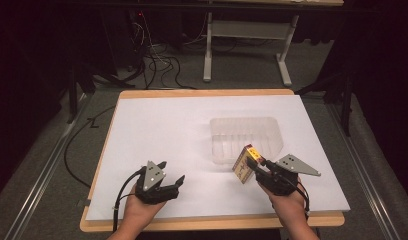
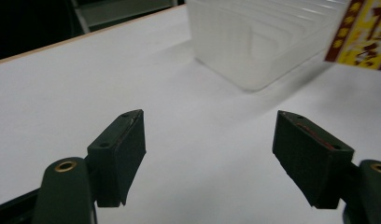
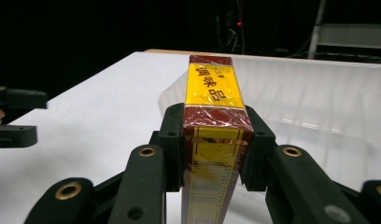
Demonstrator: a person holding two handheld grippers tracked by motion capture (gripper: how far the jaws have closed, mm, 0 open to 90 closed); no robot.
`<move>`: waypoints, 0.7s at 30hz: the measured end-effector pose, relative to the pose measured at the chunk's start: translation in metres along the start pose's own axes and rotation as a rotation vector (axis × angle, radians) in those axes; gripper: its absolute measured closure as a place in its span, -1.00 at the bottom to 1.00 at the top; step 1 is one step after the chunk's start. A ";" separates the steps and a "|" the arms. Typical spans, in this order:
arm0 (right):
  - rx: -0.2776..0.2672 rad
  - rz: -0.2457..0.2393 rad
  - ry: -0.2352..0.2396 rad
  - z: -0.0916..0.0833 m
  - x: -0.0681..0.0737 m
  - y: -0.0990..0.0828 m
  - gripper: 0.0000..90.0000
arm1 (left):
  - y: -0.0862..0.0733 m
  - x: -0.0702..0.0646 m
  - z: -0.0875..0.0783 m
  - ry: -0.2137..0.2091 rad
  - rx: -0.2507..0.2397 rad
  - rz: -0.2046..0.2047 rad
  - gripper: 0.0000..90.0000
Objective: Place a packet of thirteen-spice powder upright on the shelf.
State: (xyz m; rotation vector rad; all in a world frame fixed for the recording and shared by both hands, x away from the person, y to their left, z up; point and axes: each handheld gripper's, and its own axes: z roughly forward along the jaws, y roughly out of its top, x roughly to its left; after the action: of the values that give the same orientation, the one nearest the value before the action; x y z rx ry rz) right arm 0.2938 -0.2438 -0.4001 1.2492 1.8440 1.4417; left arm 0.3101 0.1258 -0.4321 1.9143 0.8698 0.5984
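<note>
A red and yellow box wrapped in clear film sits clamped between the jaws of my right gripper, lifted off the white sheet. In the high view the box hangs just in front of the near right corner of a clear plastic tub, with the right gripper behind it. My left gripper hovers near the table's front left, open with nothing between its pads. The left gripper view has the tub ahead and a corner of the box at the upper right.
A white sheet covers the wooden table. Cables lie on the grey floor behind, beside a white table frame. The left gripper's jaw tips poke in at the left edge of the right gripper view.
</note>
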 end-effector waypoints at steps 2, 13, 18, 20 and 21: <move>-0.005 0.009 -0.016 -0.002 -0.001 0.000 0.51 | -0.001 0.006 -0.002 0.014 -0.003 -0.007 -0.41; -0.031 0.042 -0.171 -0.014 -0.012 0.015 0.51 | -0.002 0.012 -0.007 0.029 -0.003 0.021 -0.43; -0.050 0.059 -0.232 -0.013 -0.020 0.027 0.51 | 0.000 0.014 -0.011 0.014 -0.032 -0.008 -0.43; -0.057 0.060 -0.253 -0.011 -0.022 0.032 0.51 | 0.001 0.014 -0.011 0.014 -0.038 -0.011 -0.42; -0.057 0.060 -0.253 -0.011 -0.022 0.032 0.51 | 0.001 0.013 -0.012 0.016 -0.041 -0.011 -0.42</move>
State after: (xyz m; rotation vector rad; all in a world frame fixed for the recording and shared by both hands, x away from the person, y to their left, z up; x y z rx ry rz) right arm 0.3073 -0.2677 -0.3702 1.3990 1.5990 1.2904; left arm 0.3106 0.1424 -0.4254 1.8691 0.8712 0.6213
